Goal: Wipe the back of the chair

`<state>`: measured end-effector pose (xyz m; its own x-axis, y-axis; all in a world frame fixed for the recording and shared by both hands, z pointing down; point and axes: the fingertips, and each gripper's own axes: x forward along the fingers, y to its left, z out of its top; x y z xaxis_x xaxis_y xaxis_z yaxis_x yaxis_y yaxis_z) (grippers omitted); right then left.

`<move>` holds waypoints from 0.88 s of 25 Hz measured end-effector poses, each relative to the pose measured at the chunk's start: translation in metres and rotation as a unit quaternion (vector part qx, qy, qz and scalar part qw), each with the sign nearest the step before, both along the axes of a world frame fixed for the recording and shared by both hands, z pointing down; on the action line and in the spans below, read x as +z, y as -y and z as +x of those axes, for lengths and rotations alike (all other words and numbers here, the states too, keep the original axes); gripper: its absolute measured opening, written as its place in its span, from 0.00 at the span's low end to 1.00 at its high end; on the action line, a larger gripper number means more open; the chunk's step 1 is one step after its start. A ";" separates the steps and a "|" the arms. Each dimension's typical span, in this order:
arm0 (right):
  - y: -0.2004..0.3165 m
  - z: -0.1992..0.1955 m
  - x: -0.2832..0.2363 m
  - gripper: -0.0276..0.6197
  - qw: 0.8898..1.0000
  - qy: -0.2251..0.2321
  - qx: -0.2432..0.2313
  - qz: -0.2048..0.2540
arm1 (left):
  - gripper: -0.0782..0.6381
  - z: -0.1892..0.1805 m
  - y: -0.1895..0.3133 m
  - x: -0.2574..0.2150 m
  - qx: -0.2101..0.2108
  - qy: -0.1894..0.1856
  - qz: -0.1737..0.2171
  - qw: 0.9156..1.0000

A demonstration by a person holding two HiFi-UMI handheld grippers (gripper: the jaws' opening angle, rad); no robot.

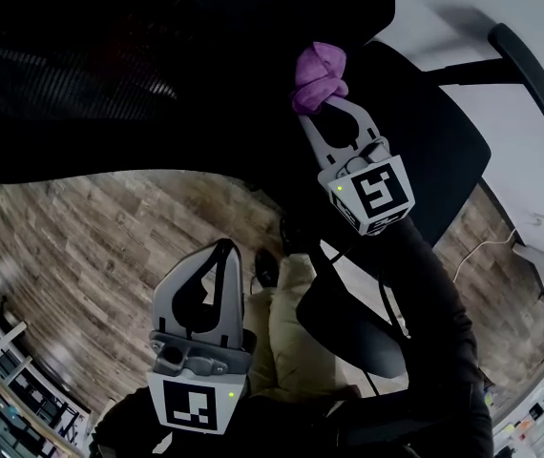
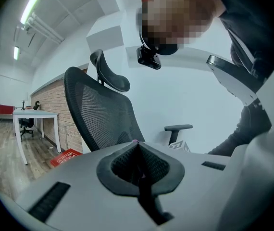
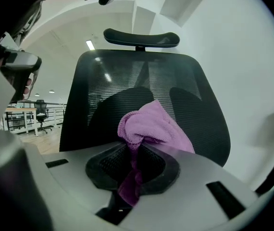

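Observation:
A black mesh office chair fills the top of the head view, its back (image 1: 138, 65) dark and close below me. In the right gripper view the chair back (image 3: 142, 100) faces me with the headrest (image 3: 141, 37) on top. My right gripper (image 1: 327, 105) is shut on a purple cloth (image 1: 318, 74), which bunches out past the jaws just before the mesh; the cloth (image 3: 149, 126) hides part of the back. My left gripper (image 1: 222, 251) is shut with nothing in it, low over the floor, away from the chair. From the left gripper view the chair back (image 2: 98, 114) shows from the side.
The chair seat (image 1: 425, 132) and an armrest (image 1: 530, 70) lie to the right. Wood floor (image 1: 91, 246) spreads below left. A white desk (image 2: 36, 117) and a red box (image 2: 69, 157) stand by a brick wall. A white wall (image 1: 539, 8) is close on the right.

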<state>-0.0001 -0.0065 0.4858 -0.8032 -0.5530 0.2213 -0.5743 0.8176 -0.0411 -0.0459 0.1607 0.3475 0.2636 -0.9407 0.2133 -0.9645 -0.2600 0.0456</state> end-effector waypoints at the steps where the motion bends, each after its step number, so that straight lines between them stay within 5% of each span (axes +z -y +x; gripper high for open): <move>1: -0.004 -0.002 0.000 0.11 1.000 0.001 -0.005 0.000 | 0.12 0.000 -0.001 0.000 -0.001 0.000 0.001 1.000; 22: -0.095 -0.048 -0.017 0.11 0.986 0.012 -0.159 0.046 | 0.12 0.004 -0.031 0.001 -0.019 0.000 0.006 1.000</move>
